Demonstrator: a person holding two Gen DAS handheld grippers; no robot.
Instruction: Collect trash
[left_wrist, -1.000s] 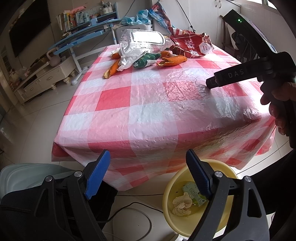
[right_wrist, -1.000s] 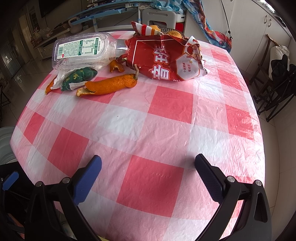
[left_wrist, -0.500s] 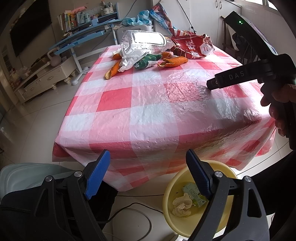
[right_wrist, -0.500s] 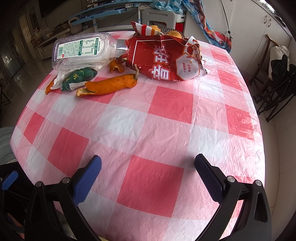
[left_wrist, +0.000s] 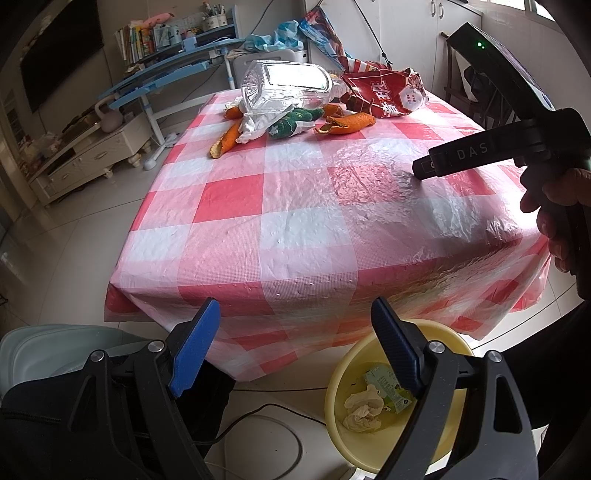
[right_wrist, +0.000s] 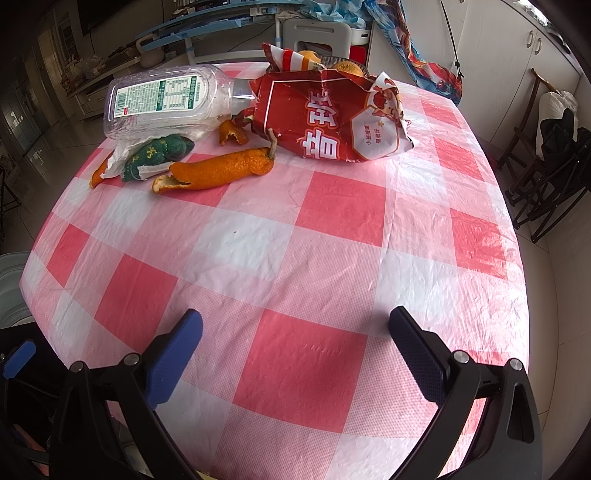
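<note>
Trash lies at the far end of the red-and-white checked table (left_wrist: 303, 229): a clear plastic bottle (left_wrist: 284, 86) (right_wrist: 162, 99) on its side, a torn red snack bag (left_wrist: 384, 94) (right_wrist: 325, 114), orange peels (left_wrist: 349, 122) (right_wrist: 221, 170), and a green wrapper (left_wrist: 295, 122) (right_wrist: 159, 155). On the floor by the near table edge stands a yellow basin (left_wrist: 340, 380) holding a crumpled tissue (left_wrist: 364, 410) and a green packet (left_wrist: 384, 384). My left gripper (left_wrist: 295, 321) hangs open and empty in front of the table, beside the basin. My right gripper (right_wrist: 295, 323) is open and empty over the near part of the cloth; a hand (left_wrist: 561, 206) holds it.
A pale plastic bin (left_wrist: 48, 350) sits at the lower left, and a cable (left_wrist: 266, 413) runs across the tiled floor. A blue desk (left_wrist: 166, 74) and a cabinet (left_wrist: 92, 151) stand to the left, a white chair (right_wrist: 314, 37) behind the table, dark chairs (right_wrist: 546, 162) to the right.
</note>
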